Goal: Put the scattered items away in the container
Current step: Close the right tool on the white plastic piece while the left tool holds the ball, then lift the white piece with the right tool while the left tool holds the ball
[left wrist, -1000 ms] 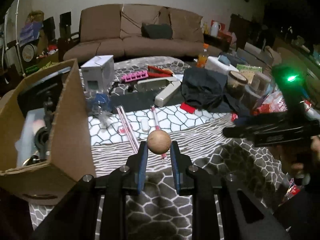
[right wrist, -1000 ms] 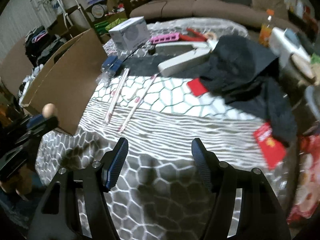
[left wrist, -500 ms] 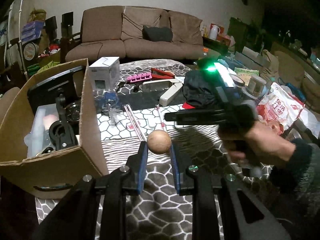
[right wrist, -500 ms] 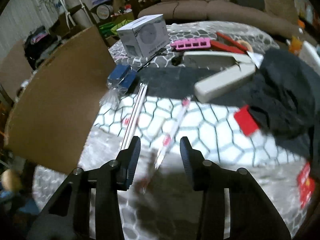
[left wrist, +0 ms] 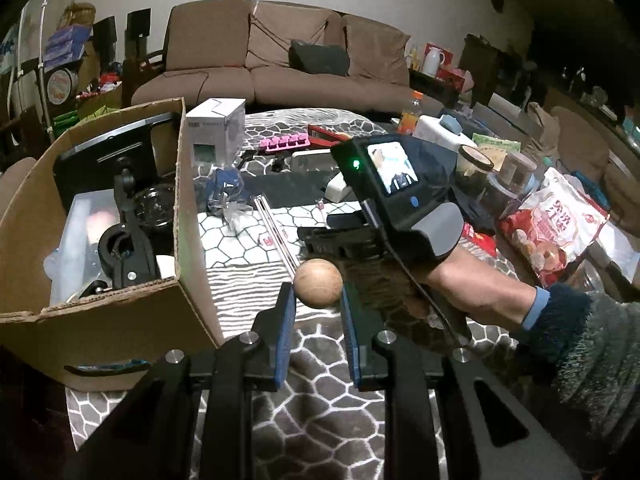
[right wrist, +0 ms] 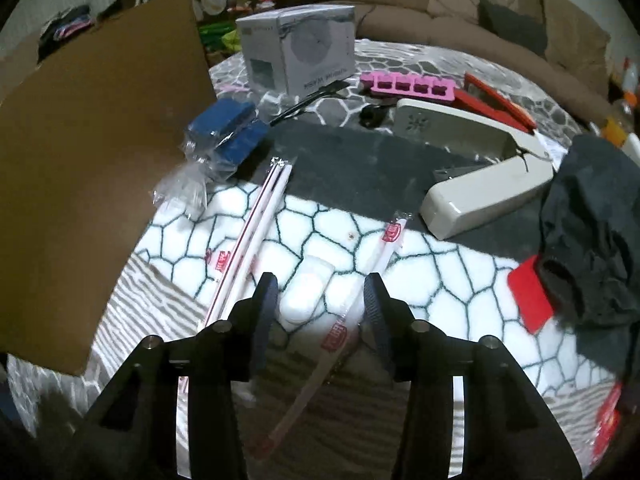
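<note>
My left gripper [left wrist: 318, 303] is shut on a wooden ball [left wrist: 318, 283], held above the table just right of the cardboard box [left wrist: 100, 312], which holds several items. My right gripper [right wrist: 320, 294] is open and low over the table, its jaws either side of a small white case [right wrist: 306, 290] and a wrapped straw [right wrist: 352, 308]. A second wrapped straw pair [right wrist: 256, 236] lies to the left. The right gripper's body [left wrist: 396, 196] shows in the left wrist view, ahead of the ball.
On the patterned cloth lie a blue packet in plastic [right wrist: 228, 136], a grey carton [right wrist: 300, 54], a pink tray [right wrist: 408, 86], a beige stapler-like device [right wrist: 480, 188], a red card [right wrist: 528, 292] and dark cloth [right wrist: 592, 236]. Jars and snack bags [left wrist: 552, 220] crowd the right.
My right gripper moved forward and down over the white case and straw, and its jaws narrowed. My left gripper kept the ball and rose slightly, nearer the box.
</note>
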`<state>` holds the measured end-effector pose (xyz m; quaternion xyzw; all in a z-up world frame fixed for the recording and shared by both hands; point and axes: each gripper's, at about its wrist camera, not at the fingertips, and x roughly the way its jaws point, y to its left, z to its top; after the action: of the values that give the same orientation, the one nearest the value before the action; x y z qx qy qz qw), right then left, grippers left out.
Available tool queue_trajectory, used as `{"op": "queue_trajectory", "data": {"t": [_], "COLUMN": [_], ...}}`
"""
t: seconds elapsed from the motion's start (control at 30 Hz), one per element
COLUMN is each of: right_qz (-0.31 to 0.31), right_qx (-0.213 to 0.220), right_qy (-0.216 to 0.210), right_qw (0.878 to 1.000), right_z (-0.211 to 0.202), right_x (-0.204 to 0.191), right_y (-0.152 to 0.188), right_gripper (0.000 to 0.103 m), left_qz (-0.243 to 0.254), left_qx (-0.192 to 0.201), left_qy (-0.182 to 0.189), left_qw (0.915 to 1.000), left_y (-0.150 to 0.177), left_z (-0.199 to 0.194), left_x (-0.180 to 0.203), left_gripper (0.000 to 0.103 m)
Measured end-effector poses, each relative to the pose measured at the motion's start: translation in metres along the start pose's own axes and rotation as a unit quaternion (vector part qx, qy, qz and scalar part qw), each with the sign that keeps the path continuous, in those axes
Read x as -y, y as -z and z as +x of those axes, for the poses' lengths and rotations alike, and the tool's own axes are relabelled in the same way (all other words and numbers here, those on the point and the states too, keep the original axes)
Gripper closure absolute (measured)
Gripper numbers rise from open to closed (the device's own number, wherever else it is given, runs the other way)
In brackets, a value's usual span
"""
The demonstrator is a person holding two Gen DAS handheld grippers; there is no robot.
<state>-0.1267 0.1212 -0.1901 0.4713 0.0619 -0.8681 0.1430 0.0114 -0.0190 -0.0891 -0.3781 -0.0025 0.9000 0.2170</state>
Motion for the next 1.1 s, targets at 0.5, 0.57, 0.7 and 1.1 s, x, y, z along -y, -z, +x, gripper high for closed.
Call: {"op": "queue_trajectory", "data": {"t": [0.5, 0.57, 0.7, 1.1], "right_qz": [0.016, 0.024, 0.032, 0.047], "right_qx": [-0.013, -0.008, 0.015, 0.088], "right_qy": [-0.032, -0.032, -0.035, -0.041], "right_qw": [0.999, 0.999, 0.999, 0.994], "right_z": [0.001, -0.007, -0.032, -0.124], "right_x": [0.0, 0.002, 0.003, 0.009], "right_y": [0.005, 0.005, 0.002, 0.006], "right_gripper": [0.086, 0.086, 0.086, 0.086], "left_qz": [-0.007, -0.009, -0.005, 0.002], "left_qx": [0.003, 0.004, 0.009, 0.024], "left_qy": [-0.01, -0.009, -0.005, -0.006], "left_qw": [0.9999, 0.9999, 0.9999, 0.9997], "left_y": [0.001, -0.001, -0.005, -0.013], "left_z": [-0.005, -0.005, -0.006, -0.006], "left_x": [-0.009, -0.008, -0.001, 0.015], "left_gripper": [0.08, 0.081, 0.08, 0.08]}}
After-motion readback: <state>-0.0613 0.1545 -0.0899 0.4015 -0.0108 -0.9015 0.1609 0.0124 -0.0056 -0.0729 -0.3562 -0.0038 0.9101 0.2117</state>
